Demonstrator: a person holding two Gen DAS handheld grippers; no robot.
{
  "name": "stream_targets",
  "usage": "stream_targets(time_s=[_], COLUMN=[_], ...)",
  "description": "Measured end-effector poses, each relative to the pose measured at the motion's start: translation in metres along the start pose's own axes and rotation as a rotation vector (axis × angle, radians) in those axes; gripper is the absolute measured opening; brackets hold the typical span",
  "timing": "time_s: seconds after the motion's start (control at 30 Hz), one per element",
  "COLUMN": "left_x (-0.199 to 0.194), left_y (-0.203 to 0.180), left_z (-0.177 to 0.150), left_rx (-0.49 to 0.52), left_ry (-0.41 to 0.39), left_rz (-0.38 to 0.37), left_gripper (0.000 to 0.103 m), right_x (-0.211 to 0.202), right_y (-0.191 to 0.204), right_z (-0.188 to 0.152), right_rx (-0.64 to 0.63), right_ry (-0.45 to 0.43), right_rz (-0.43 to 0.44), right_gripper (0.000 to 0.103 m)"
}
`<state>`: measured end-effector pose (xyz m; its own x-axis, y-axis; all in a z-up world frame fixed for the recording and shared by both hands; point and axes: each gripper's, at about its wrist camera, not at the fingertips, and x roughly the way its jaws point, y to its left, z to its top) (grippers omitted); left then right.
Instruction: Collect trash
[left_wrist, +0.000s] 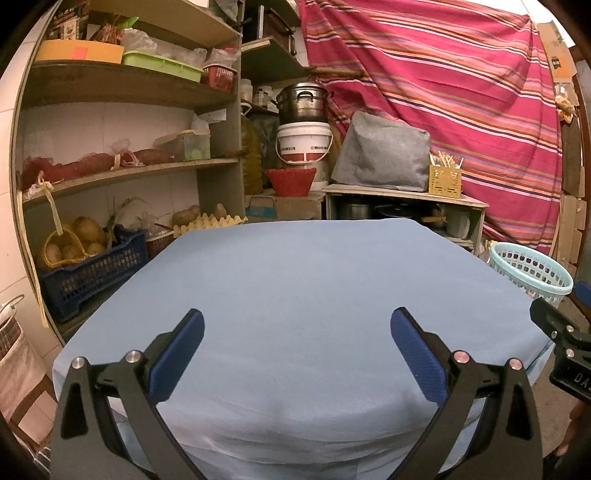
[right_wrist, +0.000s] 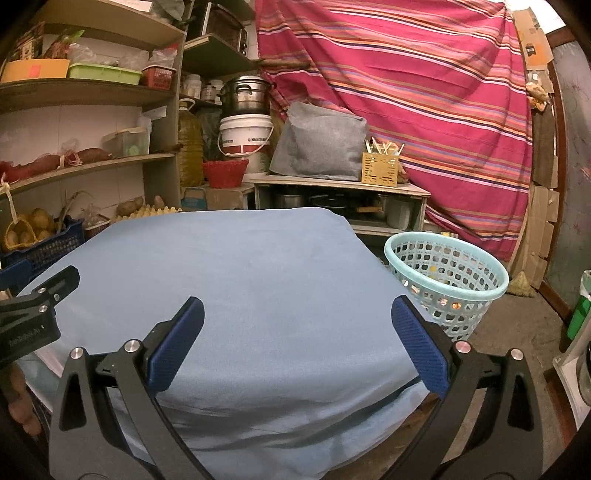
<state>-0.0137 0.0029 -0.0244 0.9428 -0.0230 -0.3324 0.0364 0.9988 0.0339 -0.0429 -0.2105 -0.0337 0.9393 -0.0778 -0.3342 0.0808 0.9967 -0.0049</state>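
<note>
Low in both frames, my left gripper (left_wrist: 297, 345) and right gripper (right_wrist: 297, 341) hang with jaws spread wide and empty over the worktop (left_wrist: 303, 280) under its pale blue cloth. The turquoise perforated basket (right_wrist: 448, 282) stands upright on the floor at right of the frame, mouth up, beside the worktop's corner. Writing on the white bucket (right_wrist: 245, 138) is unreadable.

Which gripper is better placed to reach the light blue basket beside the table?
Right, probably. The basket stands on the floor off the table's right edge, just beyond the right gripper. The left gripper sees it only at the far right. Both are open and empty.
</note>
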Motion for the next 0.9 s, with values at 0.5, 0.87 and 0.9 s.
stream_targets(time_s=[0.5, 0.87, 0.9], left_x=[-0.0003, 0.0004, 0.0005], left_y=[-0.0016, -0.0004, 0.0001], left_z=[0.0002, -0.0006, -0.0005], left_rx=[-0.002, -0.004, -0.004], left_ry=[0.002, 0.004, 0.004], left_rz=[0.001, 0.001, 0.000], left_gripper=[0.099, 0.099, 0.099], right_x=[0.0005, 0.0003, 0.0003], right_y=[-0.0008, -0.0015, -0.0016], right_z=[0.0004, 0.0004, 0.0004], right_rx=[0.003, 0.000, 0.001], right_ry=[0.003, 0.003, 0.003], right_rz=[-0.001, -0.001, -0.001], right_gripper=[0.099, 0.099, 0.099])
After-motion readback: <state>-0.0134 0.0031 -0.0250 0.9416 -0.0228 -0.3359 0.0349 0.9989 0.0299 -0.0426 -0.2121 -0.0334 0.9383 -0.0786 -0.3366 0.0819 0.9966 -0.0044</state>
